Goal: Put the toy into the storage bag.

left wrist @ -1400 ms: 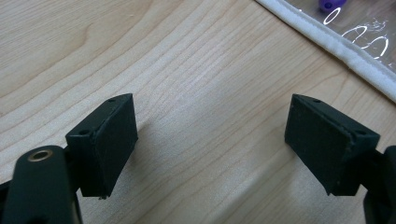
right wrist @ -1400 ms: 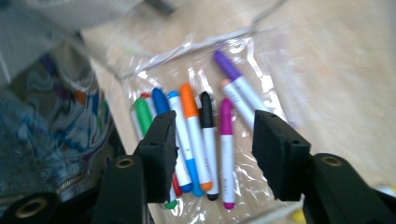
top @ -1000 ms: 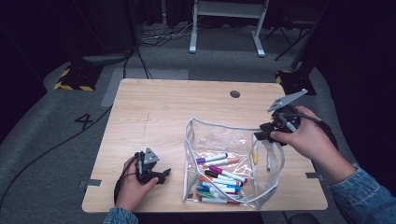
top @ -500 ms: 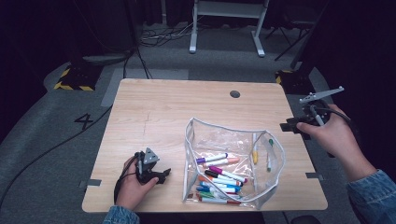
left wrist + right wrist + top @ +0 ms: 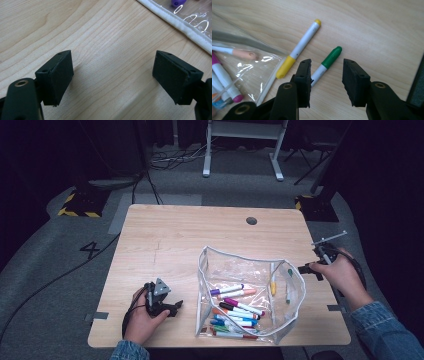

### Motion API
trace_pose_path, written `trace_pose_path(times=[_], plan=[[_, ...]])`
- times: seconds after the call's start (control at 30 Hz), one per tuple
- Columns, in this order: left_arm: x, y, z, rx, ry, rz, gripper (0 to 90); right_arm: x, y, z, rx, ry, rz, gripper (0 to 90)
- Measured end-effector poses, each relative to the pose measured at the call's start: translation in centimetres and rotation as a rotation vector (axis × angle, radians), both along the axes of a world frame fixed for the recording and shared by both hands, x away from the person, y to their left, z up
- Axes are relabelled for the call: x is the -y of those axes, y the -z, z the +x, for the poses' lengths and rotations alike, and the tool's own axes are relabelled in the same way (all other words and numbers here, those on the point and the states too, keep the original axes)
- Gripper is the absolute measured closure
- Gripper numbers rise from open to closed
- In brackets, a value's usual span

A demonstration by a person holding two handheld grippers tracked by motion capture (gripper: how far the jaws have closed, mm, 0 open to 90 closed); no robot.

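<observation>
While the right hand-held gripper [image 5: 325,80] hangs low with jaws that have just been opening, empty, a green marker [image 5: 327,62] lies just ahead between them, a yellow marker [image 5: 298,50] beside it. Beyond, the high view shows the clear pouch [image 5: 250,270] and the left hand-held gripper [image 5: 172,307], open on the bare surface [image 5: 100,37].

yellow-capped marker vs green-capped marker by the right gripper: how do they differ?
The yellow-capped white marker shows its whole length; the green-capped white marker runs partly behind a jaw of the right gripper. The yellow one's cap end lies at the edge of the clear plastic pouch; the green one lies on bare wooden table. The green cap sits between the open jaws; the yellow marker lies beside them. Both have white barrels, lie flat and are ungripped.
</observation>
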State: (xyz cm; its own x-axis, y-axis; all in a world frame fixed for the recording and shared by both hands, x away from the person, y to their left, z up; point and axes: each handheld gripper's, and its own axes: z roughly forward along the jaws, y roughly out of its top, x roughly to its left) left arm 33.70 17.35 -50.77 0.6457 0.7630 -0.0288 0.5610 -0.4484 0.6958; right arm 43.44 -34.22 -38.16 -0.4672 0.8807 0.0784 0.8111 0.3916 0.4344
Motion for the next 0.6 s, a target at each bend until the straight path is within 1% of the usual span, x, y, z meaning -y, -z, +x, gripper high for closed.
trace_pose_path(times=[0.03,0.1,0.17,0.2,0.3,0.37,0.4,0.43,0.53,0.6], plan=[[0.0,0.0,0.0,0.000,0.000,0.000,17.3,0.0,0.5,0.1,-0.007,0.002,-0.003,59.7],[0.0,0.0,0.0,0.002,-0.002,0.000,17.3,-0.1,1.8,0.2,-0.025,0.005,-0.014,59.6],[0.0,0.0,0.0,0.003,-0.002,-0.001,17.3,-0.3,2.9,0.3,-0.042,0.009,-0.007,59.2],[0.0,0.0,0.0,0.002,-0.002,0.000,17.3,-0.4,3.7,0.4,-0.059,0.013,0.001,59.3],[0.0,0.0,0.0,0.003,-0.002,0.000,17.3,-0.6,5.5,0.5,-0.090,0.017,0.001,59.8],[0.0,0.0,0.0,0.003,-0.002,0.000,17.3,-0.8,6.4,0.6,-0.106,0.023,-0.003,61.2],[0.0,0.0,0.0,0.002,-0.002,0.000,17.3,-0.8,6.7,0.6,-0.115,0.025,-0.008,63.4],[0.0,0.0,0.0,0.002,-0.002,0.000,17.3,-0.9,7.1,0.6,-0.130,0.028,-0.025,64.9],[0.0,0.0,0.0,0.002,-0.002,0.000,17.3,-0.7,7.8,0.7,-0.139,0.037,-0.059,68.6],[0.0,0.0,0.0,0.003,-0.002,0.000,17.3,-0.5,8.2,0.8,-0.144,0.054,-0.064,69.8]])
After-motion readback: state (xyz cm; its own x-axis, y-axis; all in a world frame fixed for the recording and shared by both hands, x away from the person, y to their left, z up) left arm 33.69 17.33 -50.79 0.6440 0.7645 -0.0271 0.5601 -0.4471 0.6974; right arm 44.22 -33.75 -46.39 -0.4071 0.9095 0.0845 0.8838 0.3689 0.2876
